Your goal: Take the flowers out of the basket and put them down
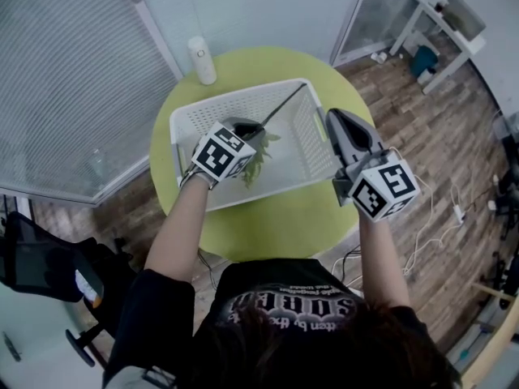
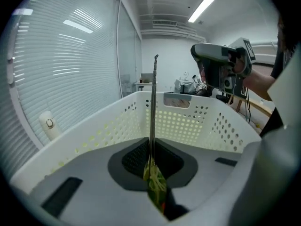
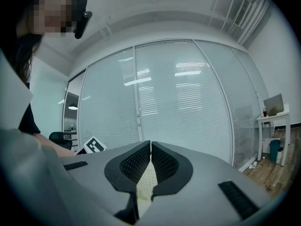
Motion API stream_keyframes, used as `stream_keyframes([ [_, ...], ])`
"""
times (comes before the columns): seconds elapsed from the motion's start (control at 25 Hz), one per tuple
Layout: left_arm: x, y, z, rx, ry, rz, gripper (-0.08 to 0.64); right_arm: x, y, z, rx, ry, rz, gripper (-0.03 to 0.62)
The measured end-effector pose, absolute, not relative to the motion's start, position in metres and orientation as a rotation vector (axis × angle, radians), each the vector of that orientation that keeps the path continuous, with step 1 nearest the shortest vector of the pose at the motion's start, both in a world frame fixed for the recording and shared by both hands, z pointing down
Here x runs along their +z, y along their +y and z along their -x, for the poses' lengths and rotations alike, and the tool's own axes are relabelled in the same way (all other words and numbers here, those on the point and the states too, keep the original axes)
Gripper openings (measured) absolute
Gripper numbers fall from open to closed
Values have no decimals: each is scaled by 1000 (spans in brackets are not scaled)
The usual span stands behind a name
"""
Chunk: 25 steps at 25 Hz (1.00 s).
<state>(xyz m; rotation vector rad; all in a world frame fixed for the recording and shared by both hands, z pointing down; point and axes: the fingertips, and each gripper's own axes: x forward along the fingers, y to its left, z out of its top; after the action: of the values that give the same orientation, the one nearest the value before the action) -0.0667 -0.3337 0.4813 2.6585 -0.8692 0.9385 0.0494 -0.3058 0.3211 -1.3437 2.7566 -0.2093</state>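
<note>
Pinches a thin flower stem (image 2: 153,102) with the left claw (image 2: 151,147), down in the white basket (image 1: 235,96) at the middle of the green tabletop (image 1: 268,217), stem tip toward the basket's far right corner. Holds the right claw (image 3: 150,147) pressed together, empty, above the basket's right edge.

We see a round green counter (image 1: 276,217) with a white cylindrical bottle (image 1: 202,60) standing upright near its far edge, close to the slatted blinds (image 1: 73,79) behind the glass walls. To our right the wooden floor (image 1: 438,160) carries loose cables (image 1: 438,217), and in the far corner a white desk (image 1: 450,27) stands with a teal bin (image 1: 422,59) just beside it. At our left, a black chair (image 1: 49,270) sits well apart from the counter.
</note>
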Motion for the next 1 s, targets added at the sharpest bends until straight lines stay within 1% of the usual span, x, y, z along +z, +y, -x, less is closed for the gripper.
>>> stream_keyframes([
  [0.4,419,-324,72,737,-1007,-2722,29,316,-291,-41,-183,2775,1288,29],
  [0.68,362,-313,78,458,-1118,-2741,29,310,-281,-32,-151,2802,1236,29],
  [0.88,330,-299,85,382,-1233,-2758,29,308,-271,-26,-138,2815,1204,29],
  [1.0,312,-289,87,280,-1274,-2740,29,306,-266,-23,-132,2824,1183,29],
])
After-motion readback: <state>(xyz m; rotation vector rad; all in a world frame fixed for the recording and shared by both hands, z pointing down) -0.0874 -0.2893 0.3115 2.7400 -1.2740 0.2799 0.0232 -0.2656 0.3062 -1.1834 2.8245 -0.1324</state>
